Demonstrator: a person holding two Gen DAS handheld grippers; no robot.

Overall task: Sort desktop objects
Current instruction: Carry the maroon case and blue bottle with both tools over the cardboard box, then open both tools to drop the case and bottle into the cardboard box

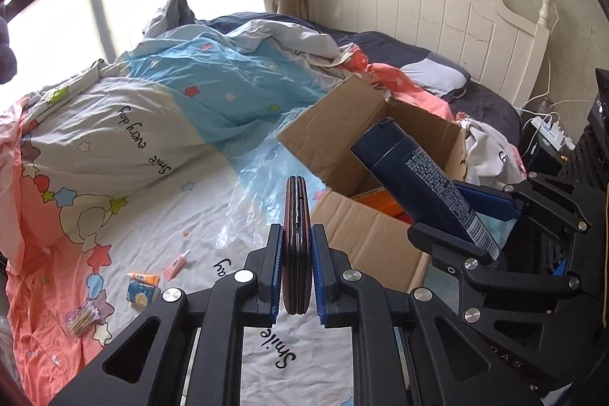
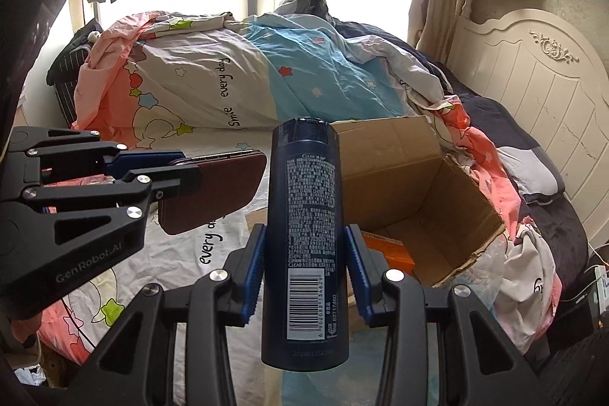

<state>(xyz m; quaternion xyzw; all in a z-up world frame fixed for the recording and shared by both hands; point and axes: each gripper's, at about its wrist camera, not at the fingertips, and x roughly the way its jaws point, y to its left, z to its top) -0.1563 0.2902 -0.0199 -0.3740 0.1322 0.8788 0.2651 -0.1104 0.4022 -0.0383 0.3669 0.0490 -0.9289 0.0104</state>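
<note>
My left gripper [image 1: 297, 238] is shut on a dark reddish-brown flat case [image 1: 296, 246], held edge-on above the bed; the case also shows in the right wrist view [image 2: 217, 193]. My right gripper [image 2: 304, 253] is shut on a dark blue bottle [image 2: 304, 238] with a barcode label, held above the near edge of an open cardboard box [image 2: 437, 177]. In the left wrist view the bottle [image 1: 418, 185] tilts over the box [image 1: 342, 136]. An orange pack [image 2: 392, 250] lies inside the box.
Small items lie on the bedsheet at the left: a pink tube [image 1: 176, 263], an orange-capped tube [image 1: 142, 277], a blue-yellow packet [image 1: 142, 293] and a bag of small sticks [image 1: 82, 316]. A crumpled quilt [image 1: 171, 94] fills the far bed. A white headboard [image 1: 437, 14] stands behind.
</note>
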